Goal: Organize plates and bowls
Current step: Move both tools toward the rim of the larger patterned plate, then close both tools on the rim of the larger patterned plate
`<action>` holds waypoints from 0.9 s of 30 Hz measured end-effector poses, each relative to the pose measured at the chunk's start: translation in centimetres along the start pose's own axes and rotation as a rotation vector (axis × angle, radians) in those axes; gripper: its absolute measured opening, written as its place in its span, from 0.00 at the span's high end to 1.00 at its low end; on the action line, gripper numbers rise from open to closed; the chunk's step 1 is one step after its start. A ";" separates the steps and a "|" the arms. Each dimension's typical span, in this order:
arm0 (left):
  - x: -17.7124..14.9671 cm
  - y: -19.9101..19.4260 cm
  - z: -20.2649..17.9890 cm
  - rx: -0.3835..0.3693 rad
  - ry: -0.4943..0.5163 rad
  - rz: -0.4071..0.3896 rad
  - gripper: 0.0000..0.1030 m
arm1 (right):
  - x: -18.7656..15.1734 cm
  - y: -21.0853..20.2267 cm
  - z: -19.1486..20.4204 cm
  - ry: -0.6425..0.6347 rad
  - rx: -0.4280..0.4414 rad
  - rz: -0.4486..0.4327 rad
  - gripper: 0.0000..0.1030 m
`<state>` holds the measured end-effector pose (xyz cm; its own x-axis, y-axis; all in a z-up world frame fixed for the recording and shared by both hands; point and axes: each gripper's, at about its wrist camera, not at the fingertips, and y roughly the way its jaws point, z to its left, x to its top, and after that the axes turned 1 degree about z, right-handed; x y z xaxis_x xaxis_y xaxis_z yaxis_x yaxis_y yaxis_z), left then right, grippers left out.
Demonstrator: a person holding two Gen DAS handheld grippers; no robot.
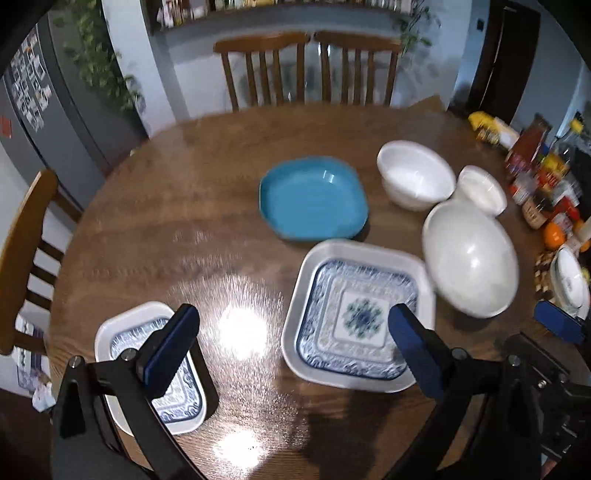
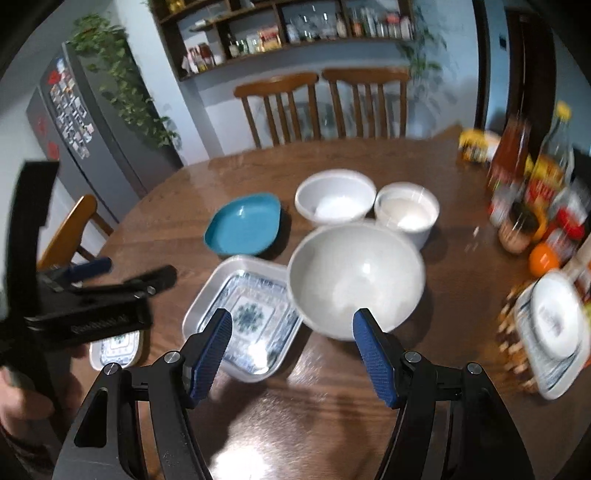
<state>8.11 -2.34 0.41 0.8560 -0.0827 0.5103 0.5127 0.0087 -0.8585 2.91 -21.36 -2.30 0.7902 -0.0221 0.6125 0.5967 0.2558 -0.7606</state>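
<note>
Sitting upright, mouth up: large white bowl (image 2: 355,280) | left gripper (image 1: 291,343) apart | right gripper (image 2: 291,354) apart

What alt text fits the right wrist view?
The open right gripper hovers empty above a round wooden table, facing a large white bowl beside a blue-patterned square plate. Farther back sit a blue dish and two white bowls.

I'm looking at a home dining/kitchen area. Round wooden table (image 2: 258,406) with wooden slat-back chairs (image 2: 325,107) around it, dark fridge (image 2: 85,122) covered in magnets and photos, wall shelf (image 2: 288,33) stocked with bottles and jars, trailing houseplant (image 2: 125,85) on the fridge, sauce bottles and jars (image 2: 532,199) crowding the table's right edge.
</note>
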 end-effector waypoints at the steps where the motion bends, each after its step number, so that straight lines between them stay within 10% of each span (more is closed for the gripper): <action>1: -0.1 0.6 0.1 0.008 0.000 0.012 0.01 | -0.3 0.6 -0.1 0.008 0.003 0.018 0.33; 13: -1.7 5.5 0.4 0.016 0.037 0.079 0.02 | -2.9 6.2 -0.1 0.036 0.034 0.158 0.33; 27: -2.1 7.9 0.7 -0.061 0.031 0.100 0.34 | -2.4 9.2 0.5 0.004 -0.003 0.174 0.39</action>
<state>10.42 -1.44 -7.40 0.8998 -0.1152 0.4208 0.4189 -0.0420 -0.9071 6.41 -18.53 -10.66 0.8821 0.0187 0.4707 0.4513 0.2530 -0.8557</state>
